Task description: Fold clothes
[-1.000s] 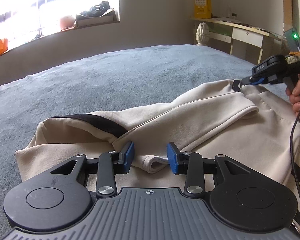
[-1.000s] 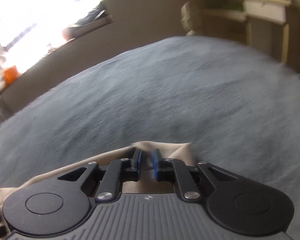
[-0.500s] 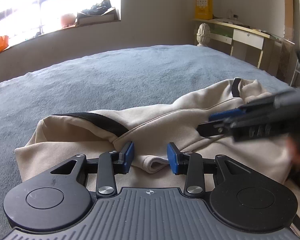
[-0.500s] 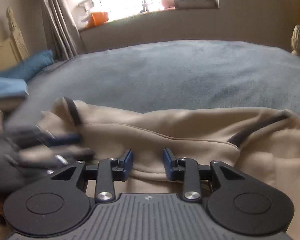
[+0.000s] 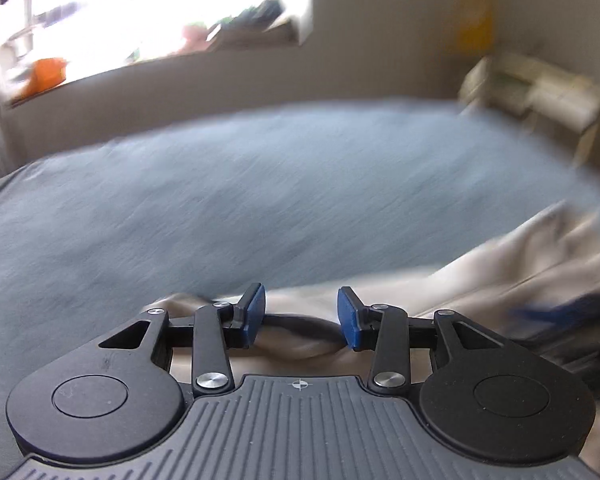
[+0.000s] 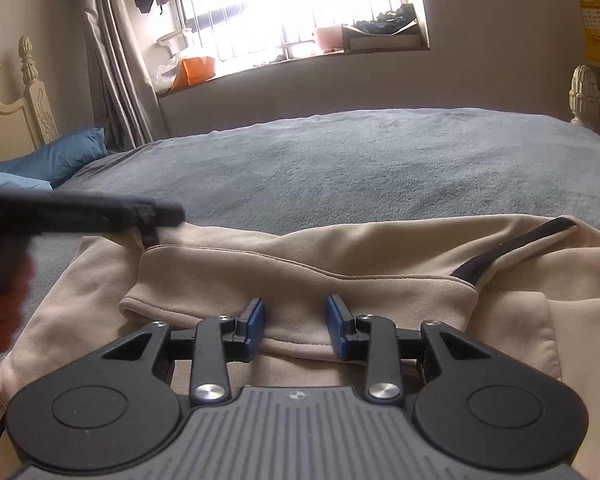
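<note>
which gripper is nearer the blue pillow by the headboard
Left. The left gripper reaches over the beige garment's pillow-side end, toward the blue pillow; the right gripper sits mid-garment, farther away.

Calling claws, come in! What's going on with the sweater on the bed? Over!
Left claw open, right claw open, both over cloth. Beige sweater rumpled on the gray bed, unfolded. Nothing blocking.

beige garment (image 6: 300,264) soft matt cloth, stitched seams, dark trim. bed (image 6: 340,160) grey-blue nappy fabric cover. right tongs (image 6: 296,326) matt black plastic, blue pads (image 6: 256,320), shiny metal rivets.
</note>
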`<state>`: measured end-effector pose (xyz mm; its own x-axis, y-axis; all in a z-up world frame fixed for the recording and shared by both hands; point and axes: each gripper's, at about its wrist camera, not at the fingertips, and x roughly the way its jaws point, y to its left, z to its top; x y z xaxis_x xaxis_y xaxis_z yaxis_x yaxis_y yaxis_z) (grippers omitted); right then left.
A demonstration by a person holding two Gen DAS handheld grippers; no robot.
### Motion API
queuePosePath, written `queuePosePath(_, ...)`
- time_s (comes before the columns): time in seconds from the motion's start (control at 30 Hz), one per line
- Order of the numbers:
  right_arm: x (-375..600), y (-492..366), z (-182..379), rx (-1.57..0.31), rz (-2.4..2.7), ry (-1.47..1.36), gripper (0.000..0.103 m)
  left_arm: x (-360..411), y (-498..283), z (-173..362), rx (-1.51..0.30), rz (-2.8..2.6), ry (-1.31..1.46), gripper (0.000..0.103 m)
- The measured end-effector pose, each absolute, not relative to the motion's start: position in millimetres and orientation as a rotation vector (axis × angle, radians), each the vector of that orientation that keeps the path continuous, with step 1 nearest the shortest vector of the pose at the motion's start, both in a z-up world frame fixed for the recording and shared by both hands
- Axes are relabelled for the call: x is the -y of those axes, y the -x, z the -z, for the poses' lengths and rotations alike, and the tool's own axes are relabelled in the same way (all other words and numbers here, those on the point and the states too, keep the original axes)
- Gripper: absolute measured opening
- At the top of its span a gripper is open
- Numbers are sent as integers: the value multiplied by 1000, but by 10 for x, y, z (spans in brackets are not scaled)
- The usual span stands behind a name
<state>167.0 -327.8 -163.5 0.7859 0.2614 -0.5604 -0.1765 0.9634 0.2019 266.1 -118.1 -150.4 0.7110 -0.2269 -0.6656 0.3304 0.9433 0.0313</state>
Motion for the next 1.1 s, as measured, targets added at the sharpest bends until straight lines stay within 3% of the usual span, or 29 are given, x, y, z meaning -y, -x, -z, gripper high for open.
queuePosePath(0.17,3289,-1672,1651,-619,-240,-148,35,858,-2716,1457,-707,318,39,41)
queuePosePath(0.47,3305,-1668,1646,-617,-242,-160,35,893,-2882,1463,-720,238,-73,42)
queuePosePath(0.63,3309,-1663,1654,-615,-241,-163,35,1027,-2524,1196,-635,303,-59,45)
queuePosePath(0.93,3283,-1663,1651,-615,-228,-152,35,1494,-2078,1478,-740,466,-159,55)
queuePosePath(1.1,3463,-1544,1489,-608,-171,-276,37,1423,-2083,1307,-775,441,-121,55)
